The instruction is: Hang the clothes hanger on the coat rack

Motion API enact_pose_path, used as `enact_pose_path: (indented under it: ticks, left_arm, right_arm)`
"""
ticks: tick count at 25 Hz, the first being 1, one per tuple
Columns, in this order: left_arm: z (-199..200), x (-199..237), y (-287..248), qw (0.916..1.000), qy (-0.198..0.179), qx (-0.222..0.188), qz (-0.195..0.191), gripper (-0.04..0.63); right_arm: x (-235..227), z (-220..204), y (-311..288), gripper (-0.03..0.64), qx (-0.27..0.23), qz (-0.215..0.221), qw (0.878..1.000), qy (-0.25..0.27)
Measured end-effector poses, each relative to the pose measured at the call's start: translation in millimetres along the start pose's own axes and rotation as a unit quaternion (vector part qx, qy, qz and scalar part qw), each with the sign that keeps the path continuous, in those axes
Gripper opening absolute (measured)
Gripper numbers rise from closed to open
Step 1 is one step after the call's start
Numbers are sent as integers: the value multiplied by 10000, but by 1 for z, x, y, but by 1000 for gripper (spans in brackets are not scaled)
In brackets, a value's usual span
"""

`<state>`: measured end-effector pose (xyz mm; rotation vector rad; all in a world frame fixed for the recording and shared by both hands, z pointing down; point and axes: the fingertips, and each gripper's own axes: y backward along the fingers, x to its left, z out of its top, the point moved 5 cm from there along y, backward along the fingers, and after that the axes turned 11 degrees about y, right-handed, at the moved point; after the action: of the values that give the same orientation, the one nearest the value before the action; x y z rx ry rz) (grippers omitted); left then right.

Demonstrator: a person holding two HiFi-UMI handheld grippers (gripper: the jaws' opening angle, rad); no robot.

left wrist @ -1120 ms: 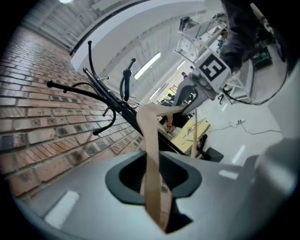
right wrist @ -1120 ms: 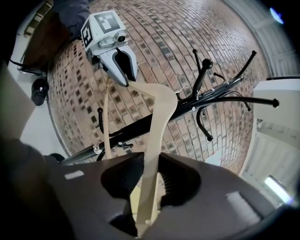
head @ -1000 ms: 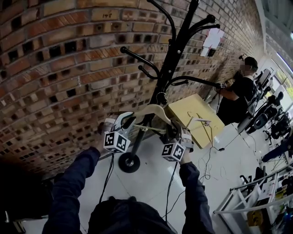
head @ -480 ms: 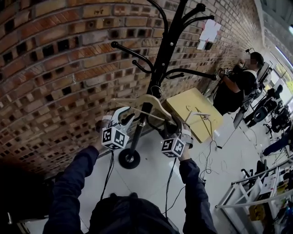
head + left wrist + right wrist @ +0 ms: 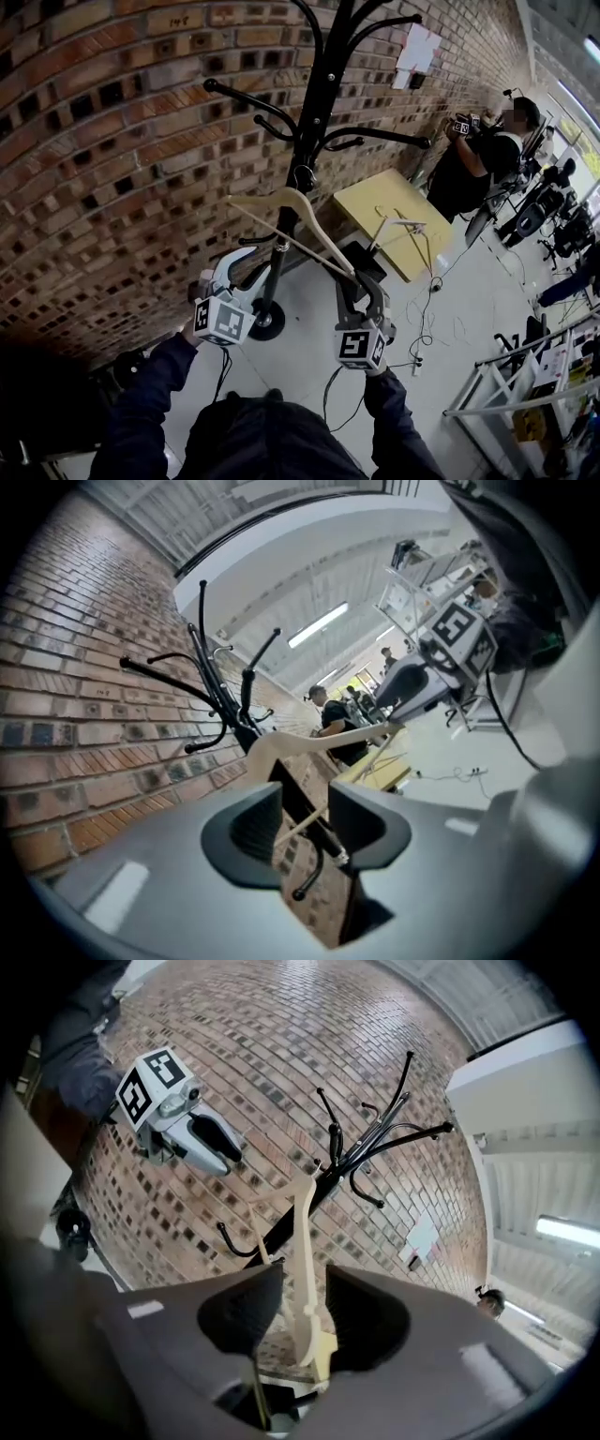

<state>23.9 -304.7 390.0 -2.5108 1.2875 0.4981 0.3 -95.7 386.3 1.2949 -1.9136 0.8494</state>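
The pale wooden hanger [image 5: 281, 202] hangs tilted by its hook on a lower arm of the black coat rack [image 5: 319, 103], close to the pole. My left gripper [image 5: 246, 270] is open, below the hanger's left end and apart from it. In the left gripper view the hanger [image 5: 309, 742] lies beyond the left gripper [image 5: 305, 813], with the rack [image 5: 220, 700] behind. My right gripper [image 5: 361, 279] is at the hanger's lower right end. Its jaws are closing, with that hanger end [image 5: 307, 1269] between them in the right gripper view [image 5: 302, 1312], and the pads do not press on it.
A brick wall [image 5: 112, 141] stands right behind the rack, whose round base [image 5: 267, 323] is on the floor. A yellow board [image 5: 394, 220] with another hanger lies to the right. Behind it a person [image 5: 478, 159] works at the wall. Cables [image 5: 422, 328] cross the floor, and shelving [image 5: 525, 394] stands at the lower right.
Both grippers opened, let go of the hanger's ends and drew back toward me. The hanger stays on the rack by its hook.
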Motion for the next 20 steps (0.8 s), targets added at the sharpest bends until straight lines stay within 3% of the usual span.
enact_pose_path:
  ticks: [7,20]
  left_arm:
    - [-2,-57,16,9973,567,95,-454,161]
    - [14,-75,21,9959,641,19,-643,161]
  right_arm:
    - [29,-12,48,132,145,140,9995,-249]
    - [26,-11,61,61,151,84,9997,-198]
